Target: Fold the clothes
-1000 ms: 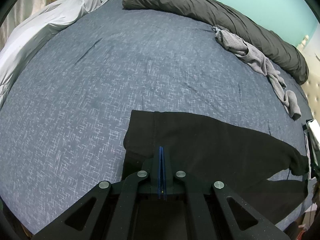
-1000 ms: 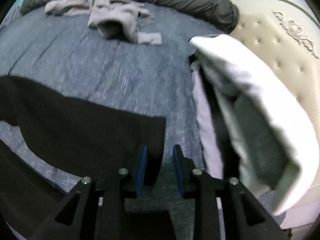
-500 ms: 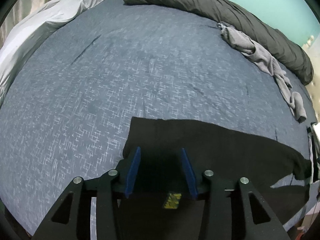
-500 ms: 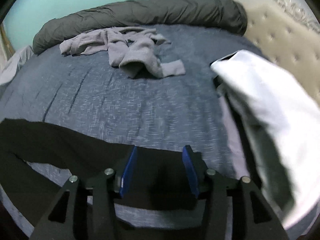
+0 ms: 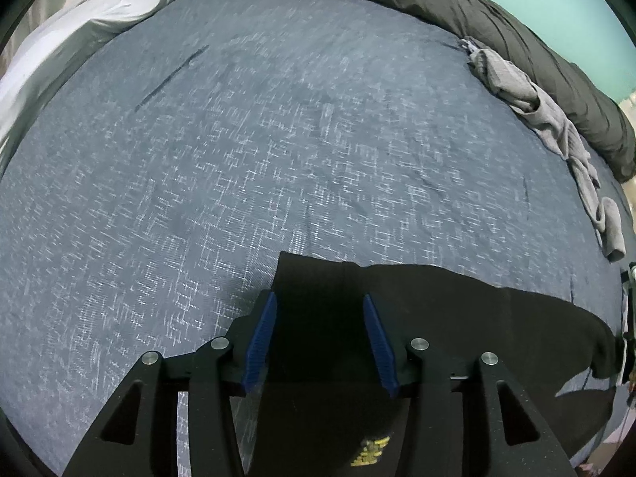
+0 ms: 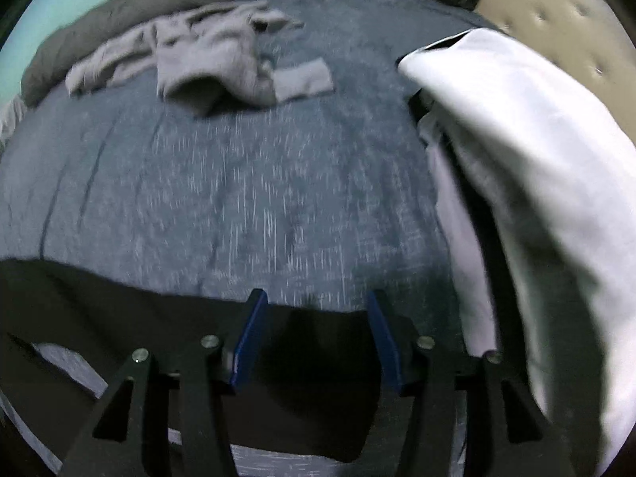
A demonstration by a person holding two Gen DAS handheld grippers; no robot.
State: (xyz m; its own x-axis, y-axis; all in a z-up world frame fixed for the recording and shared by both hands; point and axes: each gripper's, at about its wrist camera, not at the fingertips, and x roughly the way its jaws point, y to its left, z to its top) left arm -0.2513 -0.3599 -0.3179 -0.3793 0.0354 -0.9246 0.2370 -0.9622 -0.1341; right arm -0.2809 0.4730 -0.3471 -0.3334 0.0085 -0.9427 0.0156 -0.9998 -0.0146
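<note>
Black fabric of the garment [image 5: 417, 310] lies flat on the blue-grey bedspread [image 5: 278, 151] at 6 o'clock in both wrist views, its straight upper edge running across the frame, with a small yellow print [image 5: 371, 451] visible low in the left view. Left gripper [image 5: 320, 338] and right gripper [image 6: 316, 342] each have their blue-padded jaws spread wide above the black cloth, gripping nothing. Farther off, a crumpled grey garment [image 6: 206, 63] sits at 11 o'clock in the right view beside a dark rolled duvet [image 5: 457, 12], and a white pillow [image 6: 536, 167] lies at 3 o'clock.
</note>
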